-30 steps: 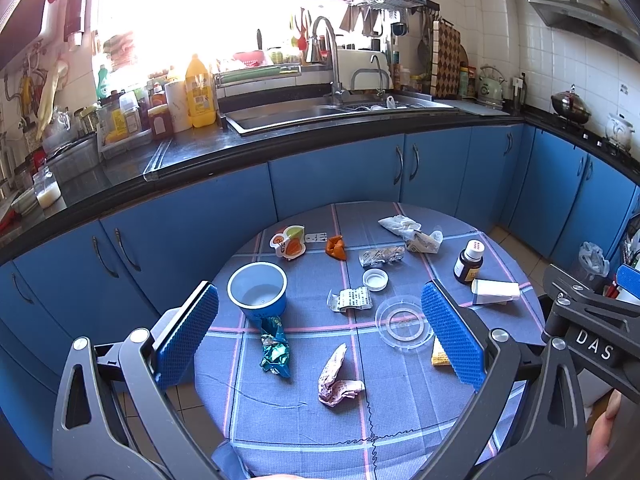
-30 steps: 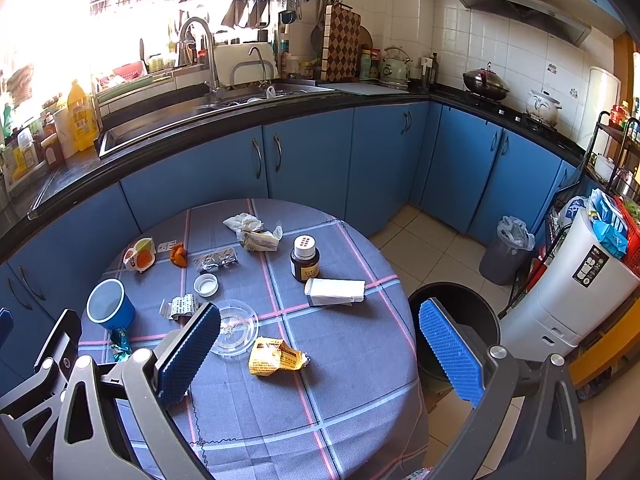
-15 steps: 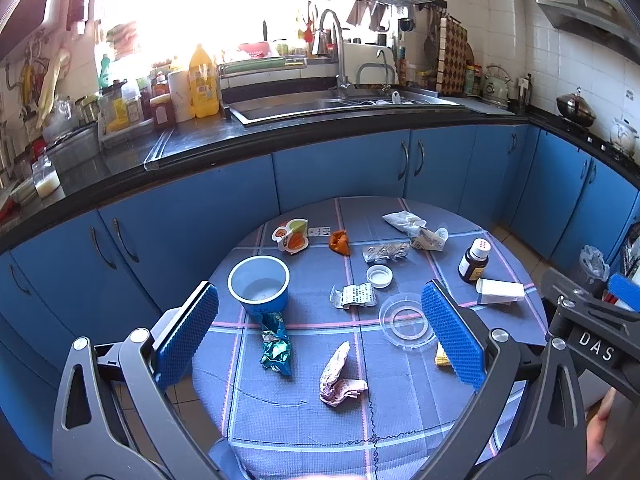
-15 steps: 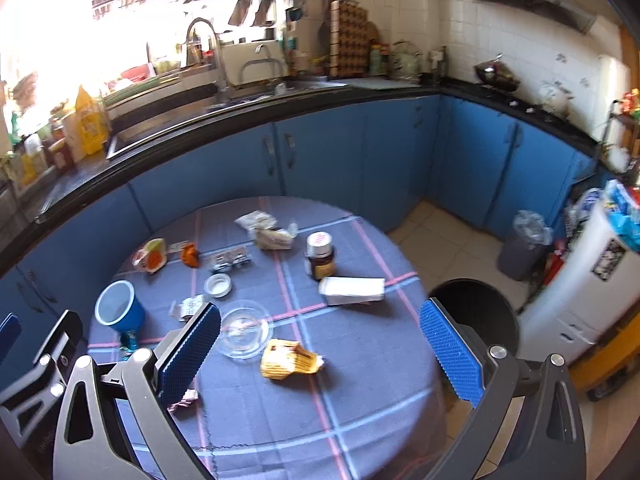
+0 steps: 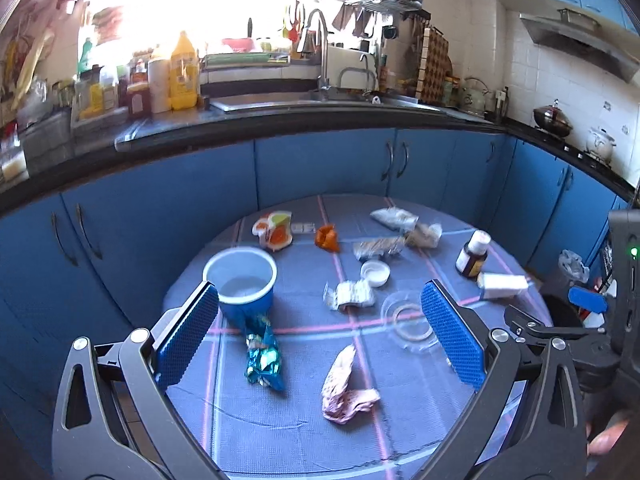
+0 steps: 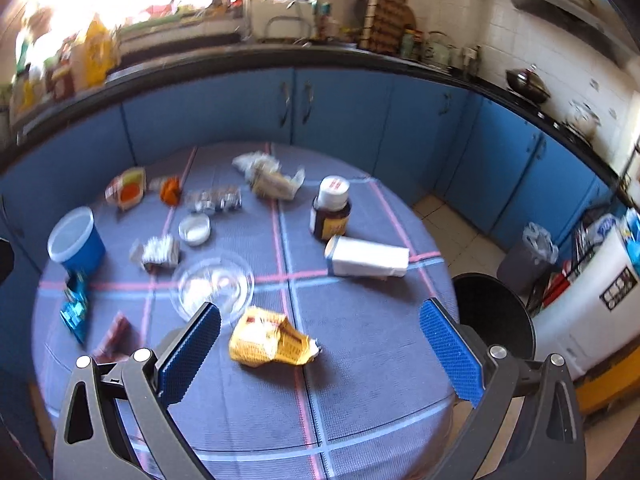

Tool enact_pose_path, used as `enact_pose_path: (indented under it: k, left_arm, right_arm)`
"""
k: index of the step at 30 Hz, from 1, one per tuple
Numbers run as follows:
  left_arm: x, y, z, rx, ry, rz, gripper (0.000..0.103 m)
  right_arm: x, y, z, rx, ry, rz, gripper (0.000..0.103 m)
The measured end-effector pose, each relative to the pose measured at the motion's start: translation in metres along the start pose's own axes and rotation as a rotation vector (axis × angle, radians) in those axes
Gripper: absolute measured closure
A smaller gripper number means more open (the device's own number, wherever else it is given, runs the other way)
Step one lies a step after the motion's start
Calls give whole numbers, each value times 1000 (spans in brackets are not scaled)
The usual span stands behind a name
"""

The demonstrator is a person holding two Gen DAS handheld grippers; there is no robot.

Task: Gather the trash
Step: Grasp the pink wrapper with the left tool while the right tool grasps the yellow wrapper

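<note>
Two grippers, both spread wide and empty. Left gripper [image 5: 320, 334] hangs above teal wrapper [image 5: 262, 358] and pink wrapper [image 5: 346, 388]; right gripper [image 6: 320, 354] above yellow wrapper [image 6: 272, 338], bin [image 6: 494, 320] rightward. Risk: limp foil slipping, or grabbing the tablecloth [image 6: 360, 400].

both grippers [image 5: 320, 338] [image 6: 320, 350] spread wide

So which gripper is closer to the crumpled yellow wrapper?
Right. The right gripper hangs open just above the yellow wrapper, which lies between its fingers. The left gripper is open farther left, over the pink wrapper.
</note>
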State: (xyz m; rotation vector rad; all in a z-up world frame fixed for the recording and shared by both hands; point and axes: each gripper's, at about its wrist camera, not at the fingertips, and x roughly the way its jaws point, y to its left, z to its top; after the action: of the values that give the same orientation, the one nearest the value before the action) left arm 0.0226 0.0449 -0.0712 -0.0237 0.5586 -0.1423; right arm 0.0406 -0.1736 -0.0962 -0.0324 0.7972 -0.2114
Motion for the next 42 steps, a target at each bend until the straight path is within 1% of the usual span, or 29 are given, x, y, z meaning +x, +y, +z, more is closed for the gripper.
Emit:
enact_pose_path:
  k: [1, 2, 4, 5, 7, 10, 12, 13, 14, 15, 17, 18, 20, 22, 23, 24, 25, 26, 27, 28, 29, 30, 33, 34, 37, 42]
  left_arm:
    - [5, 3, -5, -10, 14, -7, 3]
    - [15, 7, -13, -21, 50, -21, 3]
    - [32, 8, -22, -17, 130, -2, 4]
    - [43, 6, -27, 0, 182, 10, 8]
    - [57, 4, -35, 14, 243, 4, 15]
    - [71, -4, -44, 37, 307, -21, 20]
    - [77, -11, -48, 63, 332, -19, 22]
    - [81, -14, -49, 75, 347, -19, 27]
    - [85, -17, -50, 82, 365, -21, 35]
    - [89, -19, -51, 88, 381, -15, 41]
    - [103, -20, -56, 93, 437, -2, 63]
    - [106, -17, -59, 88, 460, -3, 66]
    - [109, -15, -59, 82, 459, -5, 68]
    - [109, -14, -60, 76, 463, -9, 76]
    - [110, -12, -61, 72, 462, -7, 79]
    - [110, -12, -61, 71, 463, -9, 83]
    - [110, -12, -61, 72, 464, -9, 89]
    - [109, -12, -60, 75, 466, -5, 92]
    - [108, -12, -60, 81, 461, 0, 93]
    - [107, -13, -58, 83, 459, 3, 95]
    - [105, -13, -57, 86, 445, 12, 96]
    - [103, -14, -54, 87, 437, 17, 96]
    - [99, -15, -43, 87, 388, 35, 96]
    - [97, -17, -39, 91, 373, 38, 96]
    - [94, -28, -26, 110, 324, 32, 96]
    - [97, -61, -8, 148, 280, -11, 96]
  right_arm:
    - [5, 3, -4, -15, 9, -3, 6]
    - [8, 4, -6, -25, 14, -1, 6]
    - [19, 10, -14, -59, 31, -2, 6]
    - [24, 12, -16, -73, 41, -3, 6]
    - [38, 17, -22, -97, 75, -7, 6]
    - [52, 19, -26, -114, 110, -8, 6]
    - [59, 20, -27, -125, 124, -3, 6]
    - [60, 21, -27, -132, 129, -2, 6]
    - [62, 22, -28, -138, 131, 0, 6]
    - [64, 24, -28, -148, 133, 5, 6]
    - [67, 26, -27, -161, 136, 8, 6]
    - [69, 27, -28, -168, 141, 10, 6]
    - [72, 30, -29, -177, 148, 16, 6]
    - [75, 32, -28, -185, 156, 27, 6]
    - [75, 32, -28, -186, 156, 34, 9]
    - [76, 32, -27, -185, 153, 42, 23]
    - [75, 32, -27, -180, 153, 59, 30]
    - [75, 32, -25, -177, 157, 69, 47]
    - [76, 33, -24, -173, 164, 78, 52]
    - [77, 33, -22, -173, 165, 64, 55]
    - [76, 32, -21, -170, 160, 55, 59]
    - [75, 29, -19, -156, 156, 65, 62]
    - [75, 19, -14, -113, 159, 83, 68]
    - [74, 16, -12, -99, 161, 94, 68]
    - [67, 8, -6, -88, 127, 90, 71]
    - [56, -10, 6, -60, 81, 89, 71]
